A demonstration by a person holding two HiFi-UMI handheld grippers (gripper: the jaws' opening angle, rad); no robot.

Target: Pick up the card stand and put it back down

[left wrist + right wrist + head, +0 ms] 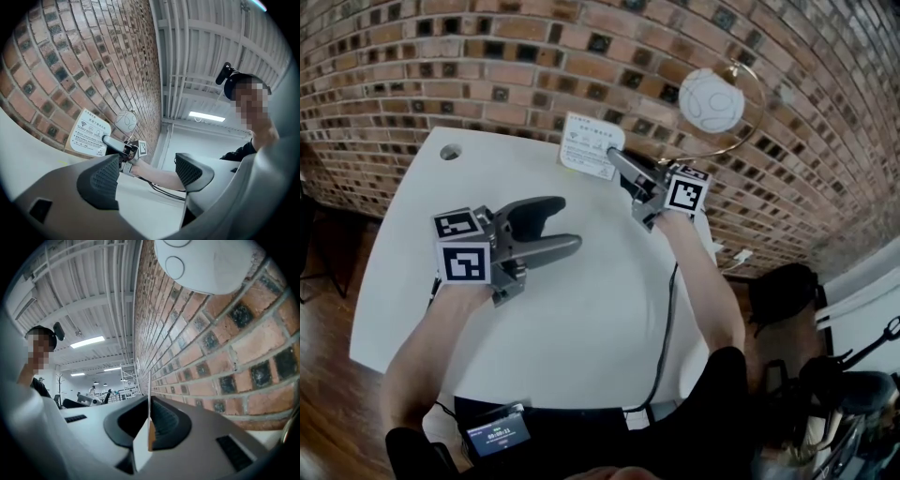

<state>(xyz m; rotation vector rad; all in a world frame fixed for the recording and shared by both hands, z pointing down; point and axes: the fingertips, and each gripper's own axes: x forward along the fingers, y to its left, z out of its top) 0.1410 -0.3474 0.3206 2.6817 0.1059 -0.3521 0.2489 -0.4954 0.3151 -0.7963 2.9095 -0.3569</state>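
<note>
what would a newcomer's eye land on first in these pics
The right claw is shut on the white card stand at the far edge of the white table, close to the brick wall. The left claw hangs open and empty over the table, nearer the person. A white globe lamp stands just right of the card stand.

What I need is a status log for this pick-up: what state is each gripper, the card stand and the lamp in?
Left two-jaw gripper: open, nothing between its jaws.
Right two-jaw gripper: shut on the card stand's thin edge.
White printed card stand: gripped, upright near the red brick wall; whether its base touches the white table can't be told.
White globe lamp: standing at the table's far edge.
</note>
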